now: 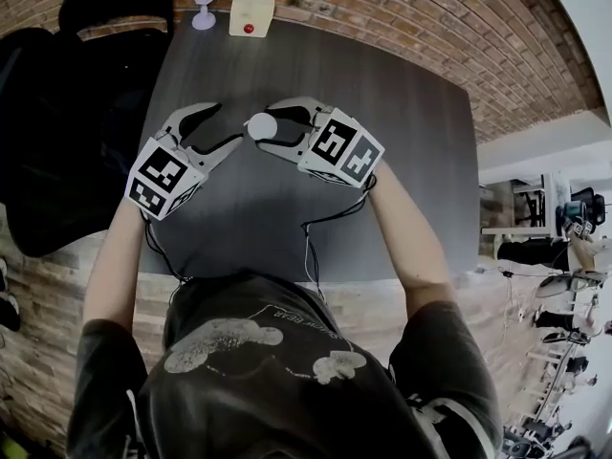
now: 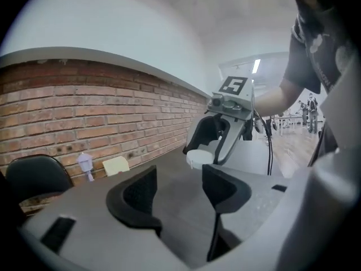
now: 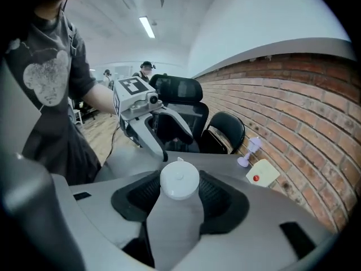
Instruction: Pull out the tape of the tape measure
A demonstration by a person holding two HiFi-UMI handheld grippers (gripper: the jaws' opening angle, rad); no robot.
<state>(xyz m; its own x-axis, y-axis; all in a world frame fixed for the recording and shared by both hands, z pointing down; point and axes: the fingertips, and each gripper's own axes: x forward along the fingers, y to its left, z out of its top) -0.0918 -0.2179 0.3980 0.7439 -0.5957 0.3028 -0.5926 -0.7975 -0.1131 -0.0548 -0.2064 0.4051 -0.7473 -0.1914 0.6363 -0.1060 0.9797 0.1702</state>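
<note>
Dark table (image 1: 411,142) by a brick wall (image 2: 84,106), black chair (image 1: 115,8) at its end. Right tool (image 3: 179,196) is clamped on the round white tape measure (image 3: 179,179), held above the table. Left tool (image 2: 179,188) is partly open with nothing between its jaws, tips near the tape measure, not touching.

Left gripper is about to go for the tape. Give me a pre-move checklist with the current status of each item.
1. Tape measure clamped in the right gripper: ok.
2. Left gripper jaws apart with nothing between them: ok.
3. Left gripper faces the tape measure, close beside it but not touching: ok.
4. Tape end located: cannot tell. Only a small nub shows at the case's rim.
5. Tape drawn out: not ok. No length of tape shows yet.
</note>
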